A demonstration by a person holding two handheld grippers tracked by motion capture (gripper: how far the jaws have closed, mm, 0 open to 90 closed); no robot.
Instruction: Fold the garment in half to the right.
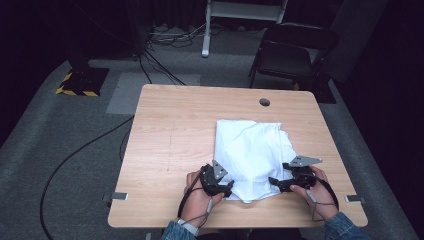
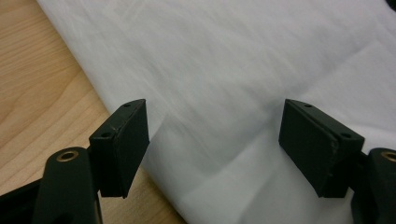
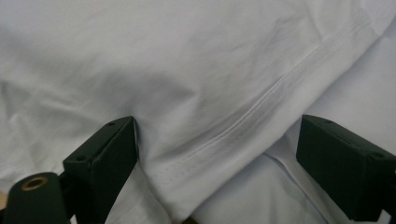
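White folded cloth (image 1: 252, 152) lies flat on the wooden tabletop (image 1: 170, 135), toward the person's right half of it and reaching almost to the near edge. A round cable hole (image 1: 264, 102) in the tabletop sits just beyond the cloth's far edge.

Left gripper (image 1: 226, 189) is positioned at the cloth's near-left corner, held by the left hand (image 1: 197, 195). In the left gripper view, the left gripper (image 2: 215, 144) has its jaws spread wide, with the cloth (image 2: 243, 79) lying between and beyond them; bare tabletop (image 2: 37, 88) shows beside the cloth's edge. Nothing is gripped between the jaws.

Right gripper (image 1: 274, 183) is positioned at the cloth's near-right corner, held by the right hand (image 1: 312, 190). In the right gripper view, the right gripper (image 3: 217, 158) also has its jaws spread wide. A folded layer of the cloth (image 3: 187, 84) with a stitched hem runs between them, and one jaw touches that layer's edge. The jaws are not closed on the fabric.

A dark chair (image 1: 290, 52) stands on the floor beyond the cloth.
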